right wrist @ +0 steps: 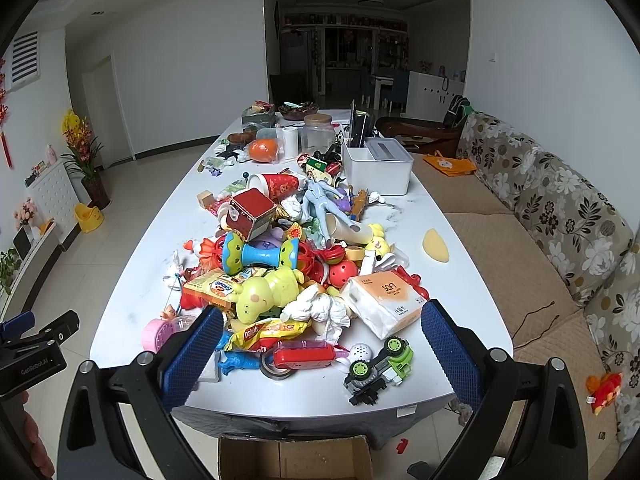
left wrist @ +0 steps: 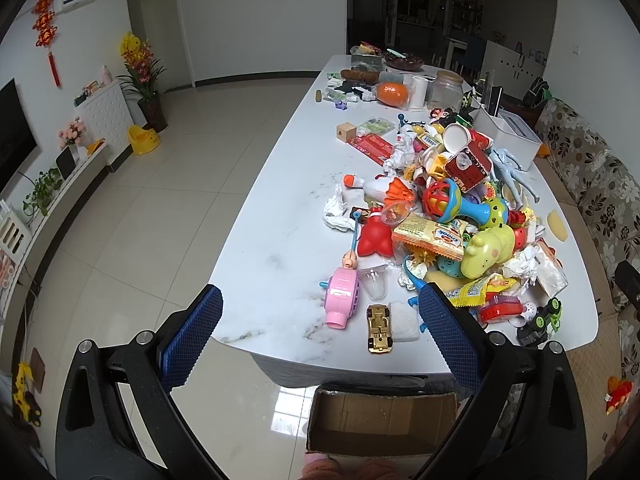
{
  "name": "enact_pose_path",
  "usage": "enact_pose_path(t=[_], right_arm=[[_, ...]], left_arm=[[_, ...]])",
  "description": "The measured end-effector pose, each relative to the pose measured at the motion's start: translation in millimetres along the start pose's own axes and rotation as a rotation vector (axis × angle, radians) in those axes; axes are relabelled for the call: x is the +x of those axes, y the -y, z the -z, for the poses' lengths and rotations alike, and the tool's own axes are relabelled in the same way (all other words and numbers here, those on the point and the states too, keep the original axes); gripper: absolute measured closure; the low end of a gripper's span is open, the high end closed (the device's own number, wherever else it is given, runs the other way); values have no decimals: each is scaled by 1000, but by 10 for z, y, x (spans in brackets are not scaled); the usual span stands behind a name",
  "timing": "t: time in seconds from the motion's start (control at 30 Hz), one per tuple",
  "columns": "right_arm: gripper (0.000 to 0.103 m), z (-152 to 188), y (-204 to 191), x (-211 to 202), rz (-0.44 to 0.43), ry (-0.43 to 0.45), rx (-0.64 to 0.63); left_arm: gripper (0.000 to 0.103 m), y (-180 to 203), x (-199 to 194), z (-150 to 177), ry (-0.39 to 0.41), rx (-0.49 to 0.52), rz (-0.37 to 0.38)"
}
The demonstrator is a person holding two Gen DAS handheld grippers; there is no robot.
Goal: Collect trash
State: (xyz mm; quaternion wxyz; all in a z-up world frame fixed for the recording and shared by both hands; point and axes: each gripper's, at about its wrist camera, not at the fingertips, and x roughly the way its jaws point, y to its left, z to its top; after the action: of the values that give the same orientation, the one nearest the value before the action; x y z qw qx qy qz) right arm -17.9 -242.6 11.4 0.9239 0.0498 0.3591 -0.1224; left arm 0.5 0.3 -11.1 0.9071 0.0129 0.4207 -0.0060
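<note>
From the left wrist, the left gripper (left wrist: 320, 326) hangs wide open and empty above the surface (left wrist: 280, 208) edge, over the cardboard box (left wrist: 380, 420). Wrappers lie tangled under toys, so pulling the snack packet (left wrist: 430, 238) could tumble the pile.

From the right wrist, the right gripper (right wrist: 322, 344) also gapes empty; the crumpled tissue (right wrist: 320, 310) sits just ahead, and a sloppy pinch may snag the green toy (right wrist: 266, 290).

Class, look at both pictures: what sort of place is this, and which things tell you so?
Most likely a home living and dining room: a floral sofa beside a long white table heaped with toys, and a television on the wall.
</note>
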Motion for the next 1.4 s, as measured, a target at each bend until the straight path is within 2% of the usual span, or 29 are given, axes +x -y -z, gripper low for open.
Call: enact_pose_path(t=[1.1,1.23,1.3,1.4], right_arm=[[6,6,-20,4,1,-10,-6],[5,80,-84,48,-31,-30,-28],[5,160,-149,121,-70,-49,-52],[6,314,-392,272,-162,-75,-116]], left_arm=[[7,-27,38,22,-21,-9,5],[7,-288,159,126,-41,-103,55],[7,-440,250,244,-42,-126,40],[7,-684,399,512,-90,-149,-1]])
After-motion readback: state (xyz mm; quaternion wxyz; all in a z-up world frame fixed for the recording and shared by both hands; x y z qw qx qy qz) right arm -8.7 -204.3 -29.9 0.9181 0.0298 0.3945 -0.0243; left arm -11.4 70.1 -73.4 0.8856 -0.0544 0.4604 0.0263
